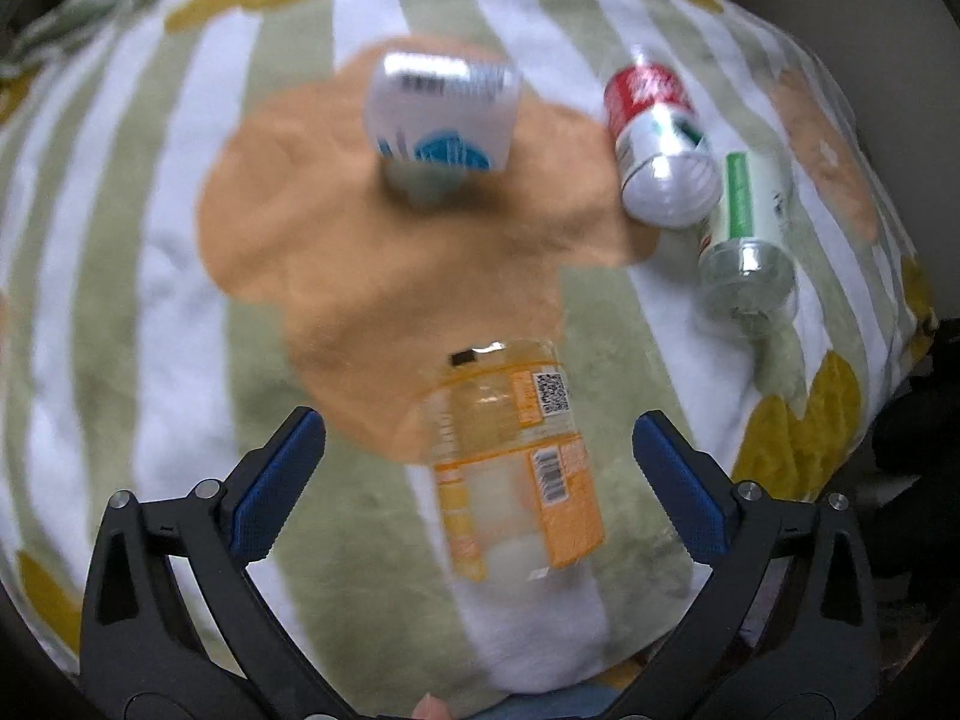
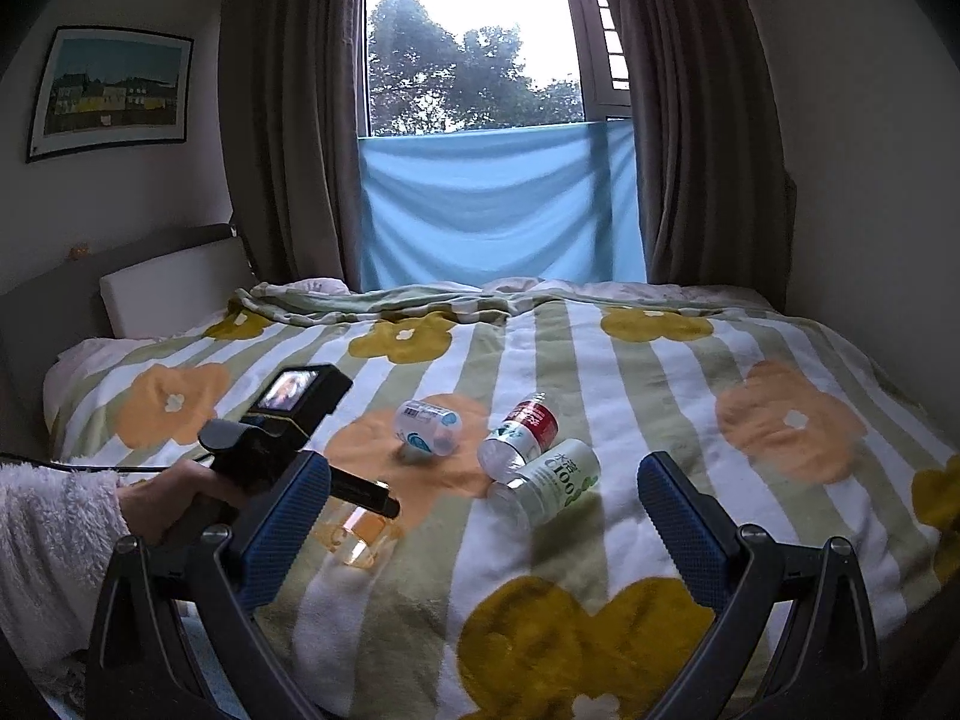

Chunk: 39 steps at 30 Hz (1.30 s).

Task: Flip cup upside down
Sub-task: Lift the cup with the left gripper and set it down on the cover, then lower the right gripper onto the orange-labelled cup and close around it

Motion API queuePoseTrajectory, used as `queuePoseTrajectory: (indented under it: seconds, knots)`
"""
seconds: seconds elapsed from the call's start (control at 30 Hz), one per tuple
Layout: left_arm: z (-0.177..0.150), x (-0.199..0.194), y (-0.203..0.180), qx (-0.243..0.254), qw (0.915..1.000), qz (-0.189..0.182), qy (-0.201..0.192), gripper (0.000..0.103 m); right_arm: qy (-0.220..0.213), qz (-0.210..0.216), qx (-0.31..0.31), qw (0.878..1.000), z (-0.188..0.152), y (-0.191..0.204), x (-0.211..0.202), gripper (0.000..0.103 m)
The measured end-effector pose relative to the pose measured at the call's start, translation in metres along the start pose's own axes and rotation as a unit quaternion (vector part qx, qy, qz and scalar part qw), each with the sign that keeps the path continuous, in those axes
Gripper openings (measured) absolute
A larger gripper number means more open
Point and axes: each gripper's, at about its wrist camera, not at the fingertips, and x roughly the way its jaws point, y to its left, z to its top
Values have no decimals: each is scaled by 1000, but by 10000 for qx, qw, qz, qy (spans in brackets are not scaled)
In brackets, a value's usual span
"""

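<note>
A clear bottle with an orange label (image 1: 516, 468) lies on its side on the bed between the open blue pads of my left gripper (image 1: 480, 474), untouched as far as I can tell. In the right wrist view it (image 2: 354, 534) lies under the left gripper's fingers (image 2: 366, 495), mostly hidden. A white and blue bottle (image 1: 441, 120) (image 2: 427, 423) lies farther off on an orange flower. My right gripper (image 2: 483, 516) is open and empty above the near bed edge.
A red-labelled bottle (image 1: 657, 138) (image 2: 522, 432) and a green-labelled clear bottle (image 1: 747, 240) (image 2: 549, 480) lie side by side to the right. The striped flowered blanket (image 2: 660, 372) covers the bed. Headboard at the left, curtains (image 2: 690, 150) and window behind.
</note>
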Motion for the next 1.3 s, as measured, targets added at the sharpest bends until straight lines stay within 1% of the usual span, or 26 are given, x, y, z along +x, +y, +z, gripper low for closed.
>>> queuePoseTrajectory:
  seconds: [0.07, 0.13, 0.17, 0.23, 0.27, 0.3, 0.33, 0.37, 0.4, 0.47, 0.53, 0.57, 0.6, 0.63, 0.67, 0.73, 0.77, 0.87, 0.93, 1.03, 1.1, 1.2, 1.3]
  knots:
    - [-4, -24, 1, 33, 9996, 41, -294, 102, 16, 165, -18, 9999, 7, -2, 0, 103]
    - [-14, -55, 1, 39, 9976, 75, -686, 102, 1, 316, 5, 9995, 17, -5, 0, 103]
    - [-19, -69, 0, 25, 9962, 125, -865, 103, 14, 439, -9, 9990, 27, -7, 0, 103]
    - [-36, -105, -1, -45, 9903, 292, -1354, 103, 103, 636, -91, 9979, 43, -8, 4, 103]
    - [-45, -116, -1, -75, 9882, 359, -1488, 103, 252, 784, -145, 9965, 54, -8, 10, 103]
    - [-59, -133, -1, -152, 9836, 519, -1718, 103, 437, 934, -175, 9945, 62, -7, 16, 103]
    - [-67, -141, -2, -204, 9809, 594, -1840, 103, 642, 1079, -181, 9919, 69, -6, 24, 103]
    - [-82, -154, -1, -292, 9760, 665, -2051, 103, 901, 1241, -152, 9881, 76, -4, 34, 103]
    - [-92, -161, 2, -342, 9732, 666, -2176, 103, 1214, 1405, -118, 9825, 81, -1, 47, 103]
    - [-117, -177, 7, -517, 9655, 594, -2484, 103, 2027, 1646, 11, 9653, 86, 7, 81, 103]
    - [-132, -185, 13, -631, 9606, 535, -2652, 103, 2793, 1828, 292, 9422, 80, 15, 116, 103]
    - [-139, -189, 15, -670, 9583, 527, -2728, 103, 3182, 1984, 501, 9257, 73, 20, 137, 103]
    - [-145, -192, 18, -692, 9553, 530, -2824, 103, 3467, 2072, 671, 9124, 66, 24, 152, 103]
    - [-149, -193, 19, -721, 9522, 552, -2916, 103, 3787, 2130, 863, 8966, 55, 30, 172, 103]
    - [-155, -197, 23, -787, 9480, 572, -3029, 103, 3999, 2147, 1001, 8854, 47, 32, 186, 103]
    - [-161, -197, 27, -852, 9450, 515, -3117, 103, 4362, 2054, 1185, 8680, 30, 41, 215, 103]
    - [-164, -197, 31, -887, 9437, 481, -3149, 103, 4507, 1999, 1199, 8617, 25, 45, 225, 103]
    - [-170, -192, 37, -879, 9437, 558, -3139, 103, 4884, 1781, 1211, 8456, 6, 55, 257, 103]
    - [-171, -187, 43, -861, 9454, 614, -3081, 103, 5078, 1649, 1258, 8361, -6, 59, 276, 101]
    - [-174, -182, 50, -865, 9465, 555, -3060, 103, 5317, 1485, 1359, 8227, -21, 64, 299, 95]
    - [-176, -181, 54, -863, 9467, 526, -3060, 103, 5450, 1375, 1330, 8163, -28, 62, 311, 86]
    - [-177, -179, 60, -840, 9472, 502, -3054, 103, 5620, 1257, 1339, 8065, -36, 63, 324, 79]
    - [-178, -178, 63, -842, 9470, 488, -3060, 103, 5750, 1158, 1326, 7990, -44, 63, 334, 75]
